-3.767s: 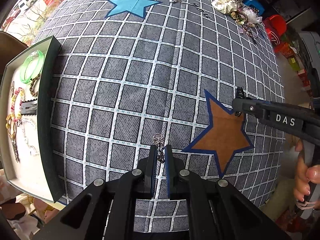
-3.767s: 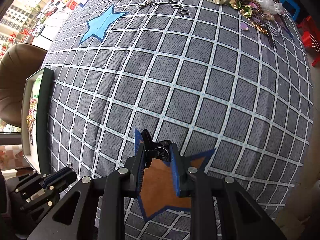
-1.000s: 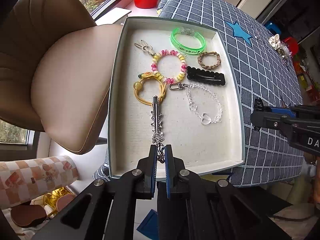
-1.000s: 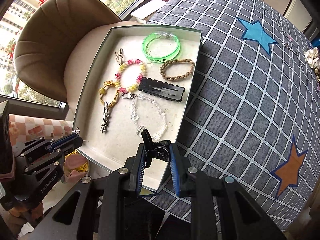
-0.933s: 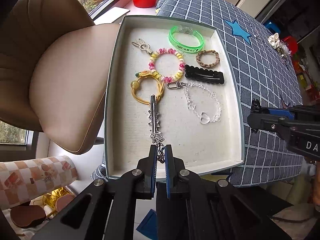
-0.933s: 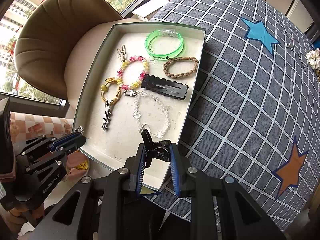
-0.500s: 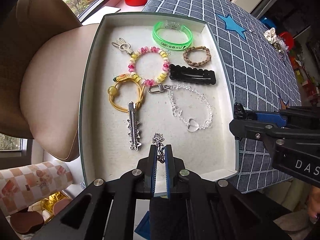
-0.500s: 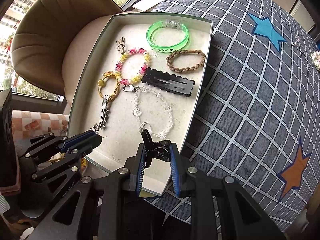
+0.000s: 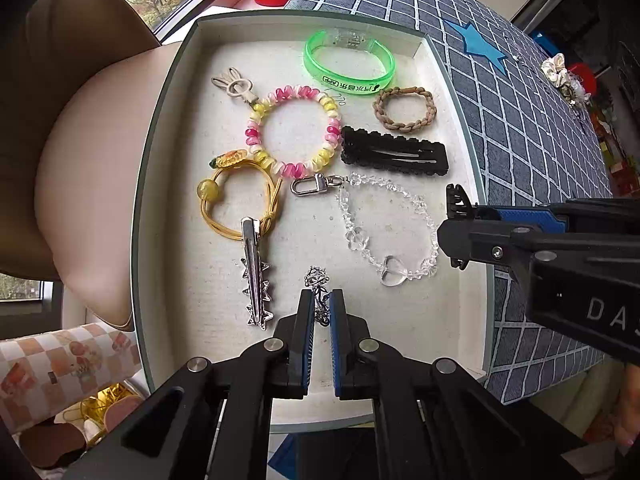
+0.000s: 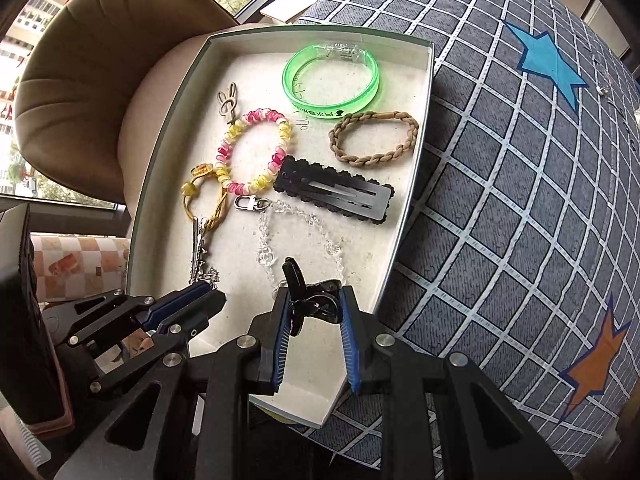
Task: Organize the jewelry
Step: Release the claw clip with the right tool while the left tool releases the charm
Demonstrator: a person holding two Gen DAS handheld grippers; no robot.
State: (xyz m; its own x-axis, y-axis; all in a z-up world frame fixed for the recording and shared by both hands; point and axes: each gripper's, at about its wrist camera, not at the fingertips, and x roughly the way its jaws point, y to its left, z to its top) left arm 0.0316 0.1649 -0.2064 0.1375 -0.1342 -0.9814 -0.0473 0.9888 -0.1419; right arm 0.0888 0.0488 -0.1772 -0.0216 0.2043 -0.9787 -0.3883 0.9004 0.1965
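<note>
Left gripper (image 9: 321,308), nearly closed, pinches a small silver chain piece (image 9: 317,280) low over the near part of the white shallow tray (image 9: 160,128). Right gripper (image 10: 313,311), part-closed, clamps a small black claw clip (image 10: 308,300) above the tray's near right edge. In tray: green plastic bangle (image 9: 348,66), pink-yellow bead bracelet (image 9: 294,132), black snap hair clip (image 9: 394,156), clear crystal bracelet (image 9: 386,232), silver spiked clip (image 9: 256,276). Tray sits at the edge of the grey checked surface (image 10: 520,200).
</note>
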